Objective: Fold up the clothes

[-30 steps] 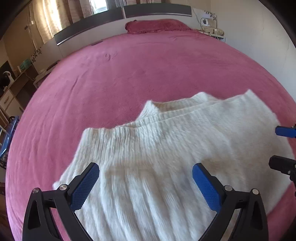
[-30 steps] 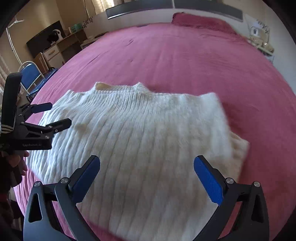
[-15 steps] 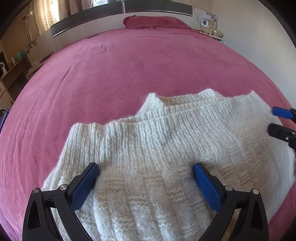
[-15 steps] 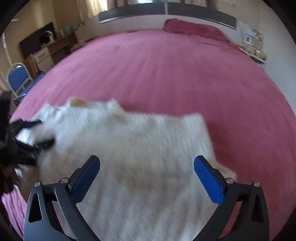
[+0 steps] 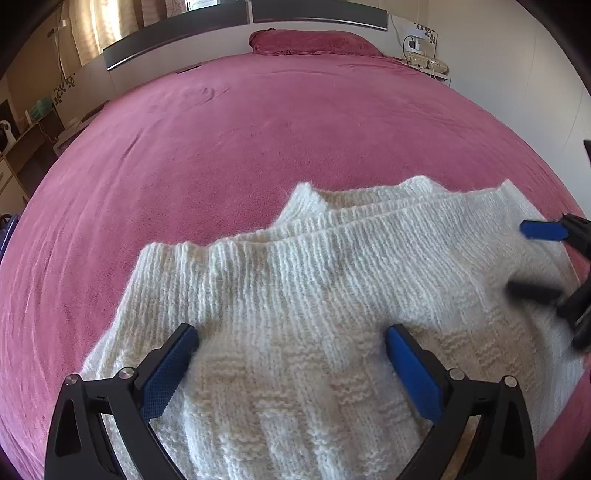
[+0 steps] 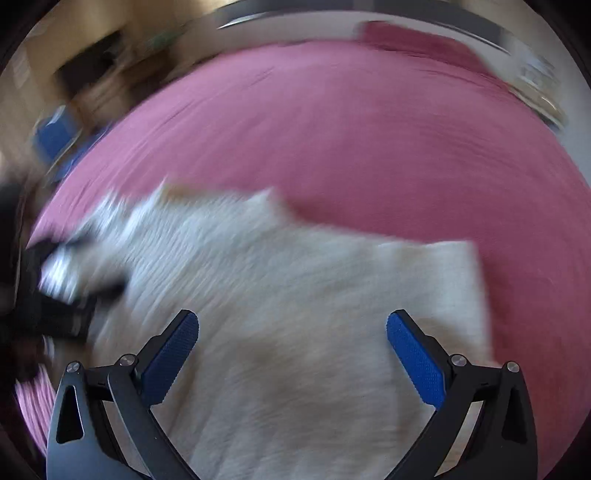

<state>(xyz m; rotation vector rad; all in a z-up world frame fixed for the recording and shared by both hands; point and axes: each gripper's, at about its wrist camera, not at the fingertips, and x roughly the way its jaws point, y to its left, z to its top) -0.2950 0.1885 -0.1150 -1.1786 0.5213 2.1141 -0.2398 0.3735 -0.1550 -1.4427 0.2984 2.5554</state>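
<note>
Lying flat on the pink bedspread (image 5: 258, 122) is the white knitted sweater (image 5: 295, 295), already doubled over, with ribbed edges stacked in layers along its far side. It sits at the near edge of the bed, probably so both tools can reach across it. Over its near part hangs the left gripper (image 5: 290, 369), fingers spread wide, nothing between them, the knit visible in the gap. The right gripper (image 6: 291, 354) is wide apart too and empty, poised over the sweater's other half; its picture is smeared with motion, so fine detail is lost. Both seem placed to press or smooth the fold, or to pick an edge for the next one, I'd judge.

Further out: a matching pink pillow (image 5: 314, 42) by the dark headboard (image 5: 240, 14), a bedside shelf with clutter (image 5: 424, 62), curtains (image 5: 96, 26), a blue chair (image 6: 55, 136) blurred at the side. Nothing lies on the bedspread beyond the sweater to block a fold.
</note>
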